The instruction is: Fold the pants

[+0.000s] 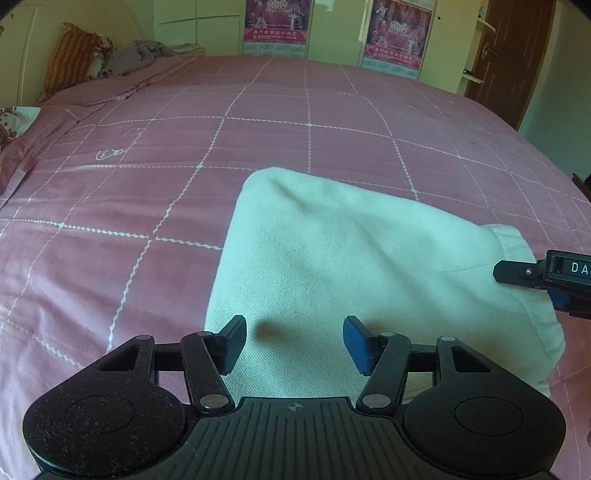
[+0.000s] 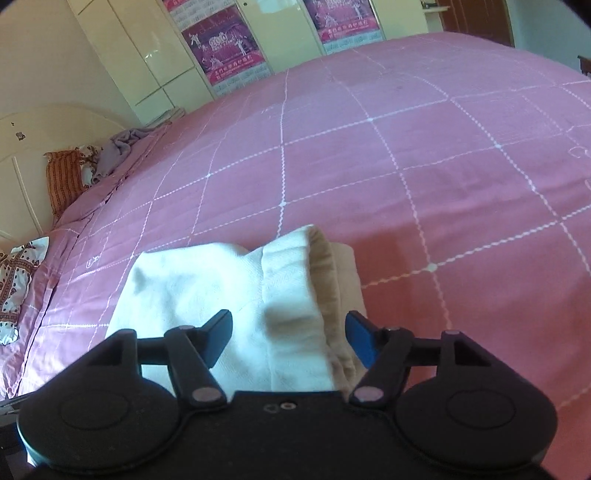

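Pink bedcover (image 1: 332, 122) with a white grid of stitched lines spans both views, and at its far left edge an orange striped pillow (image 1: 72, 55) leans by the headboard with a grey cloth (image 1: 138, 55) bunched beside it. Nearer the middle, the folded white pants (image 1: 351, 266) lie flat on the cover as a compact bundle, their elastic waistband (image 2: 321, 280) at the bundle's right end. The left gripper (image 1: 294, 343) hovers over the near edge of the pants with its 2 fingers spread apart and nothing pinched between them. To the right, the right gripper (image 2: 288, 339) sits above the waistband end, its fingers also spread wide, the cloth showing between them but not squeezed. Behind the bed, 2 magenta posters (image 1: 277, 22) hang on pale cupboard doors.
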Demonstrator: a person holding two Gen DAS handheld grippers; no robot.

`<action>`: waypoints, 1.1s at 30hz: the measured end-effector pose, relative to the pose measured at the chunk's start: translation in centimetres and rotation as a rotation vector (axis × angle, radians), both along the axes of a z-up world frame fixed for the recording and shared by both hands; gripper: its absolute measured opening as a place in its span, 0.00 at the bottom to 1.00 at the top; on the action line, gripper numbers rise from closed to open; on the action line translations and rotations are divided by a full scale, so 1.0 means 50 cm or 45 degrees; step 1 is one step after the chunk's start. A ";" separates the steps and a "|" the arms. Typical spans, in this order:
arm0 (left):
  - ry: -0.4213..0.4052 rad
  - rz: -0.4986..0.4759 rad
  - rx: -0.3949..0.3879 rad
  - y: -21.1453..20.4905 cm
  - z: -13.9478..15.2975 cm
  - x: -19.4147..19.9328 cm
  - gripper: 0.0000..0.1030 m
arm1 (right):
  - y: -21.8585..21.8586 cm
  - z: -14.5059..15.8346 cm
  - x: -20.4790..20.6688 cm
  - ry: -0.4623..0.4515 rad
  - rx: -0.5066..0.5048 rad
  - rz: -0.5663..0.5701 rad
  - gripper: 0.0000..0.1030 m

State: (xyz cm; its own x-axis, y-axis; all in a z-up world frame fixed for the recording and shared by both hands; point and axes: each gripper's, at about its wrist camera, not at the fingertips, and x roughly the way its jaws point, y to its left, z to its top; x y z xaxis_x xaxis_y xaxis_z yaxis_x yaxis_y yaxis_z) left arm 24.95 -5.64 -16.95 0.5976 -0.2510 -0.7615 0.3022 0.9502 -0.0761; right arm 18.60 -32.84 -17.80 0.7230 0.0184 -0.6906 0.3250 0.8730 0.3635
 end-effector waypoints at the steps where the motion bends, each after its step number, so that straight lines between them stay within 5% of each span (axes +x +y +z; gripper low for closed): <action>1: 0.020 0.001 0.004 -0.002 -0.009 0.008 0.57 | -0.002 -0.010 0.013 0.020 0.005 -0.006 0.65; 2: 0.037 0.003 0.009 -0.004 -0.019 0.013 0.57 | -0.003 -0.019 0.024 0.034 0.000 -0.008 0.63; 3: 0.045 0.004 0.017 -0.005 -0.031 0.016 0.57 | -0.002 -0.027 0.031 0.043 -0.006 0.006 0.37; 4: 0.043 0.002 0.021 -0.006 -0.038 0.016 0.57 | 0.000 -0.033 0.038 0.049 -0.004 0.040 0.26; 6: 0.026 -0.008 0.029 -0.011 -0.047 0.009 0.57 | 0.018 -0.028 0.032 0.033 -0.053 0.064 0.19; 12: -0.016 -0.026 0.018 -0.025 -0.039 -0.004 0.57 | 0.073 0.041 -0.056 -0.214 -0.218 0.019 0.16; 16: 0.008 -0.060 0.072 -0.033 -0.050 -0.002 0.57 | 0.028 -0.029 -0.019 0.035 -0.125 -0.053 0.20; 19: 0.021 -0.072 0.043 -0.021 -0.040 -0.005 0.57 | 0.030 -0.006 -0.029 0.014 -0.149 -0.071 0.28; 22: 0.037 -0.033 -0.008 -0.013 -0.024 0.003 0.57 | 0.046 0.042 -0.058 -0.130 -0.223 -0.086 0.33; 25: 0.003 -0.052 -0.012 -0.031 -0.001 0.012 0.57 | 0.075 0.074 -0.048 -0.179 -0.312 0.017 0.32; 33: 0.011 -0.062 0.052 -0.091 0.002 0.078 0.57 | 0.146 0.074 0.073 -0.104 -0.423 0.223 0.29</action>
